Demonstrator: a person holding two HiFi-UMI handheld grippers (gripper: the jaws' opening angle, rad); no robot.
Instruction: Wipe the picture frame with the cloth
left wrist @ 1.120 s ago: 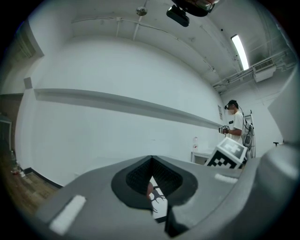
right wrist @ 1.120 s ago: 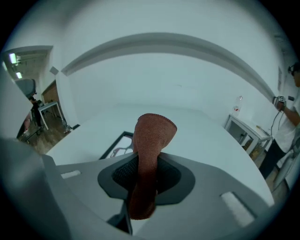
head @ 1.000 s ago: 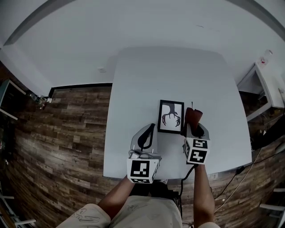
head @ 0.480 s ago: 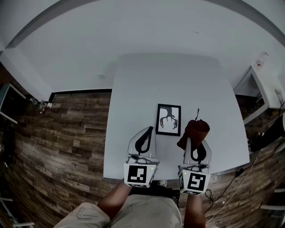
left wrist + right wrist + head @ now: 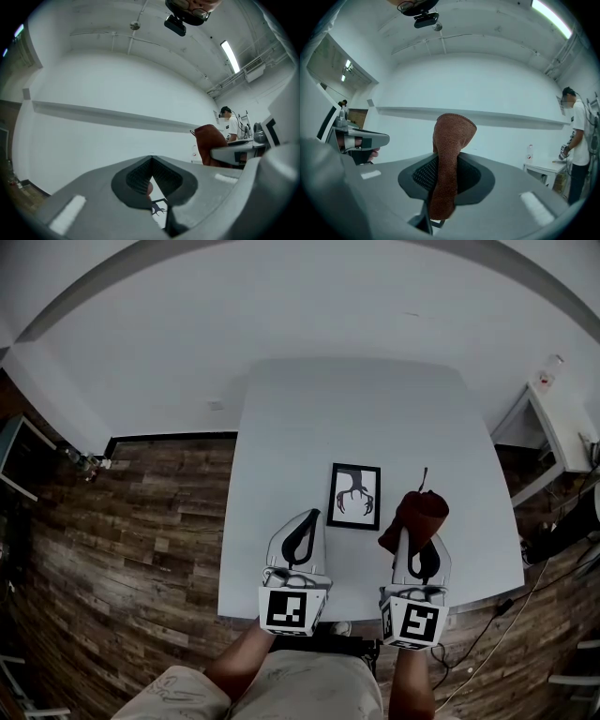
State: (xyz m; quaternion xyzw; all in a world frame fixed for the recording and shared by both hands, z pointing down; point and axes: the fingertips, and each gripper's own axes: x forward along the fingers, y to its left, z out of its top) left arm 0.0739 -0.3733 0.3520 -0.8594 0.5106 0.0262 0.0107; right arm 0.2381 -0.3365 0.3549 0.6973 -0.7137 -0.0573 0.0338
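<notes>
A black picture frame (image 5: 355, 496) with an antler drawing lies flat near the front of the white table (image 5: 309, 427). My right gripper (image 5: 415, 526) is shut on a brown cloth (image 5: 415, 517), held just right of the frame and lifted off the table. In the right gripper view the cloth (image 5: 449, 154) stands up between the jaws. My left gripper (image 5: 309, 518) is shut with nothing in it, just left of the frame's near corner. A bit of the frame's drawing (image 5: 159, 207) shows below the left jaws.
A white side table (image 5: 553, 409) with a small bottle stands to the right. Wood floor lies left of the table, and cables run on the floor at the right. A person (image 5: 576, 145) stands far right in the right gripper view.
Both grippers have drawn back toward me. The right one carried the cloth off the frame's right edge, to the right and upward.
</notes>
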